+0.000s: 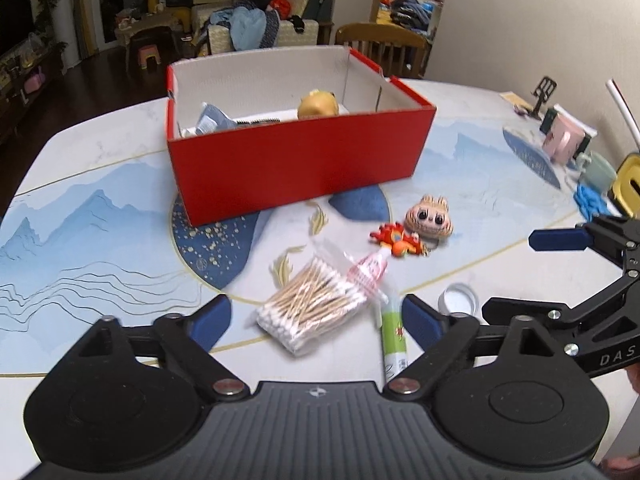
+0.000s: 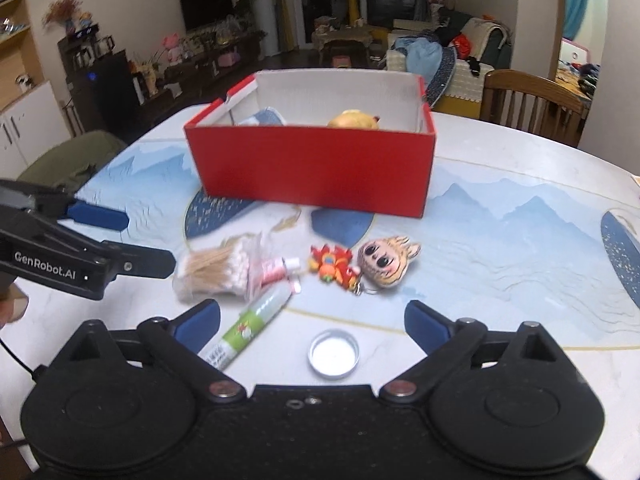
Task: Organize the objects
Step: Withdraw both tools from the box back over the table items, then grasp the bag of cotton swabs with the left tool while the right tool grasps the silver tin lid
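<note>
Left wrist view gives us things the right one lacks: a pink mug [image 1: 562,142], a phone stand [image 1: 543,96] and blue clutter along the table's right edge. Right wrist view instead shows us the small round tin lid [image 2: 334,354] in full, lying between our right gripper [image 2: 312,326] fingers, and the far room with a television [image 2: 205,2].

Both our grippers tilt down toward the table [image 1: 80,152], side by side, each visible in the other's camera. Our left gripper [image 1: 316,322] has its jaws spread wide with nothing pinched; the bag of cotton swabs [image 1: 310,308] and a green tube [image 1: 394,338] lie between them. Our right gripper is likewise released.

A red box [image 1: 296,160] stands open beyond, already holding a yellow toy [image 1: 318,105]. Near its front lie a face-shaped keychain [image 1: 429,218] and a red toy [image 1: 398,239]. Bare tabletop stretches left of the swabs.
</note>
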A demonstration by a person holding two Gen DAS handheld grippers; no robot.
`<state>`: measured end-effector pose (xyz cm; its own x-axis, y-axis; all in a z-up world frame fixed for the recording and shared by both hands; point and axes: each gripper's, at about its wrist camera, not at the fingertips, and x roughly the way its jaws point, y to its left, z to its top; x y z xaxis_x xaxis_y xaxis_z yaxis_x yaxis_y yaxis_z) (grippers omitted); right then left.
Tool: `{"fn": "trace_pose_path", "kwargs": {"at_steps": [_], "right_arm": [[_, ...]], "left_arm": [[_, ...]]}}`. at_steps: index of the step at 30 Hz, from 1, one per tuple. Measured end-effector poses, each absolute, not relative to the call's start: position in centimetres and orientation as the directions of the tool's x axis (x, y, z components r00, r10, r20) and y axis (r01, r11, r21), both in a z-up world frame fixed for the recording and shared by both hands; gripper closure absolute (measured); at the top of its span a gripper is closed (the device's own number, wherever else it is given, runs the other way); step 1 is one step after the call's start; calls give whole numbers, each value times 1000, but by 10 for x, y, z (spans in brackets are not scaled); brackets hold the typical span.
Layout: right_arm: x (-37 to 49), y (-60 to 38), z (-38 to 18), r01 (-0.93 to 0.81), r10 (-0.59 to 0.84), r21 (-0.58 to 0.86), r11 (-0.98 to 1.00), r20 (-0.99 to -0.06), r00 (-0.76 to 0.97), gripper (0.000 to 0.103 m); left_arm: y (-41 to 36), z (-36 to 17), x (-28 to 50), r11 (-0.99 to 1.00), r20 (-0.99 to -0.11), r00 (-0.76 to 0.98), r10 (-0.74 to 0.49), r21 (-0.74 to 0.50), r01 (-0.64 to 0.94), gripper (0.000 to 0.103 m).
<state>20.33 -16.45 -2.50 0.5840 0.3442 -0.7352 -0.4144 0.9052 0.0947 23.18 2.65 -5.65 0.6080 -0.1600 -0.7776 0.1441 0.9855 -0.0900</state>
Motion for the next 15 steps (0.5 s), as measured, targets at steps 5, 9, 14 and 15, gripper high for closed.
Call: {"fn": "trace_pose_path", "kwargs": {"at_steps": [5, 9, 14, 15], "right_arm": [[205, -160, -41, -426, 329, 80, 901, -766, 553, 2], [207, -159, -54, -428, 315, 72, 901, -789, 528, 2], [211, -160, -64, -426, 306, 77, 902, -809, 502, 3], [211, -160, -66, -427, 304, 77, 901, -812, 497, 3]], "left_arm": [[25, -74, 236, 981, -791, 586, -173, -89, 170, 0], [23, -88, 243, 979, -799, 576, -171, -73, 190, 0], [21, -103, 253, 978, -812, 563, -153, -43, 204, 0], [22, -105, 255, 978, -814, 561, -151, -41, 205, 0]]}}
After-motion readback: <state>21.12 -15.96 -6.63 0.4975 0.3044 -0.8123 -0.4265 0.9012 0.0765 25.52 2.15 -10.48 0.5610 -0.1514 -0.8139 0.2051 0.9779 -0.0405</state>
